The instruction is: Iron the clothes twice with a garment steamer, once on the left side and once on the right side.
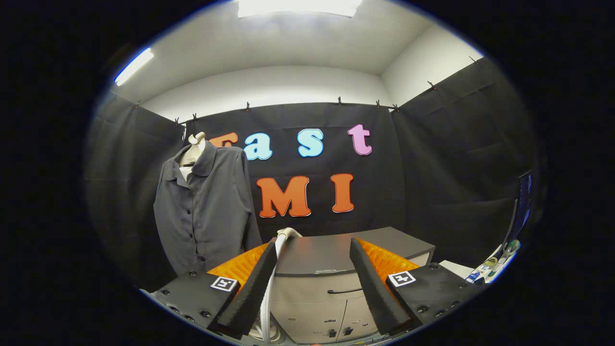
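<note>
Foam-ridged and wedge-shaped, the gripper's (pixel 313 269) two fingers are standing wide apart with nothing pressed between them, so the claw is released. Against the inner face of the left finger, a pale, smooth curved steamer hose with a rounded nozzle end (pixel 280 250) is rising from below; whether it is touching that finger cannot be told.

Beyond the fingers, a broad grey cabinet with a dark flat top, a drawer and two doors (pixel 331 293) is sitting squarely ahead. To its left, well apart from the fingers, a dark grey button-front shirt of soft, matte cloth (pixel 204 211) is hanging on a cream mannequin neck (pixel 196 144), its collar lying open and its sleeves drooping in loose folds.

Judging by this, the work is sitting at its opening step: the steamer is not yet gripped and neither side of the shirt looks worked. The next move is calling for closing on the steamer's handle firmly, then carrying it leftward to the garment.
</note>
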The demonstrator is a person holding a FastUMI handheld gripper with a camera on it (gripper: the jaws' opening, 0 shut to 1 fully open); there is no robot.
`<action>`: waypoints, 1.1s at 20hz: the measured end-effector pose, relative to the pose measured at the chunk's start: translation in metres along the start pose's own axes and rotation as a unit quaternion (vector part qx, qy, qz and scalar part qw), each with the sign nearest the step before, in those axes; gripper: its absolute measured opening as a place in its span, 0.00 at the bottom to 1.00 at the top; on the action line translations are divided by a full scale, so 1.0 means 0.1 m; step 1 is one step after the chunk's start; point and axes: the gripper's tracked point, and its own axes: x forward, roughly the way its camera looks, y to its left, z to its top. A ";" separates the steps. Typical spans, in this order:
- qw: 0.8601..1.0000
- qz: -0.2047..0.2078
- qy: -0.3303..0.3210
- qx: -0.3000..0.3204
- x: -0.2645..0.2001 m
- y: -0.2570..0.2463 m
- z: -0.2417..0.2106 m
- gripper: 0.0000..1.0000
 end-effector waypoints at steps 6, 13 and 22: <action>0.995 0.078 0.030 0.059 0.61 0.49 0.26 0.98; 0.980 0.143 0.121 0.069 2.16 0.81 0.27 0.98; 0.923 0.117 0.356 0.087 3.93 0.89 -1.34 0.98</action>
